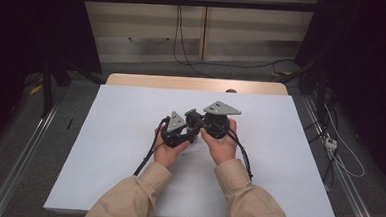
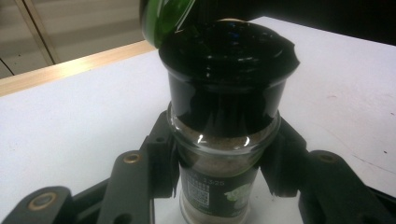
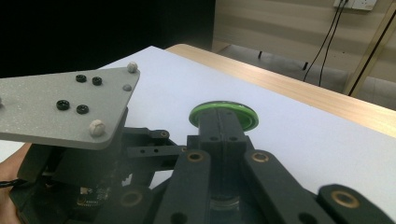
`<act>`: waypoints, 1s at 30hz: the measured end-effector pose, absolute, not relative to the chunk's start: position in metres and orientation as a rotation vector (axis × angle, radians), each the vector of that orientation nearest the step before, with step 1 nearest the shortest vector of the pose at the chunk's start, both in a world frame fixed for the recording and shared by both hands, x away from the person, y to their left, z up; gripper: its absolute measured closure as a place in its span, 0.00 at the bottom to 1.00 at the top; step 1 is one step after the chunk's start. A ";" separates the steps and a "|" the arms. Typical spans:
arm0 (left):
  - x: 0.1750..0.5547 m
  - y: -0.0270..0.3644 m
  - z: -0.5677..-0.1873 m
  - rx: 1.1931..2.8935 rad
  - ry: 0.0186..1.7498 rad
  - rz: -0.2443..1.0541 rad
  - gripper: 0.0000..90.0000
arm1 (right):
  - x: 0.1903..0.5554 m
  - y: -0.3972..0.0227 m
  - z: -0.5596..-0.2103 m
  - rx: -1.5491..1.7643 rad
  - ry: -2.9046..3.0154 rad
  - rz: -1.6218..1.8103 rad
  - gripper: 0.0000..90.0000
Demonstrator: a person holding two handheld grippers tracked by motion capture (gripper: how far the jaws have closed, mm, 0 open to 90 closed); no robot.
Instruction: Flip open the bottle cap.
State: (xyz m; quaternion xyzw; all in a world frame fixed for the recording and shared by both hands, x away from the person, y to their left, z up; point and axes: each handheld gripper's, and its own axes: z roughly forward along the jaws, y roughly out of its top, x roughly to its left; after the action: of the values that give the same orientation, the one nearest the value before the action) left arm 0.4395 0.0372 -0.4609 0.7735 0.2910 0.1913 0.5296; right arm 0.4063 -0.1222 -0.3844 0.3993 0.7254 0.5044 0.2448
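Note:
A glass spice jar with pale powder and a black shaker cap stands between my left gripper's jaws, which are shut on its neck. Its green flip lid is swung open, up and to the left of the cap. My right gripper has its jaws pressed together, with the tips against the green lid; I cannot tell whether they pinch it. In the high view both hands hold the left gripper and right gripper together at mid-table, with the lid between them.
A white sheet covers the table, and a wooden strip runs along its far edge. Cables trail from both grippers toward the person. Metal rails flank the table on the floor, and loose cables lie beyond it.

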 end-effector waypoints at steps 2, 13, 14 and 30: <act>0.439 0.037 -0.461 1.846 0.695 0.457 0.60 | 0.407 -0.123 -0.385 1.087 1.982 1.376 1.00; 0.440 0.037 -0.461 1.847 0.693 0.457 0.60 | 0.409 -0.123 -0.385 1.088 1.979 1.378 1.00; 0.440 0.037 -0.461 1.848 0.693 0.457 0.60 | 0.409 -0.123 -0.385 1.088 1.980 1.378 1.00; 0.440 0.037 -0.461 1.848 0.691 0.457 0.60 | 0.413 -0.121 -0.384 1.082 1.979 1.379 1.00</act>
State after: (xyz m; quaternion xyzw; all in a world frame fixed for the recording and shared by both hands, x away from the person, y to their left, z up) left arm 0.4396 0.0374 -0.4609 0.7739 0.2895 0.1915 0.5297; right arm 0.4130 -0.1211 -0.3843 0.3967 0.7254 0.5057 0.2464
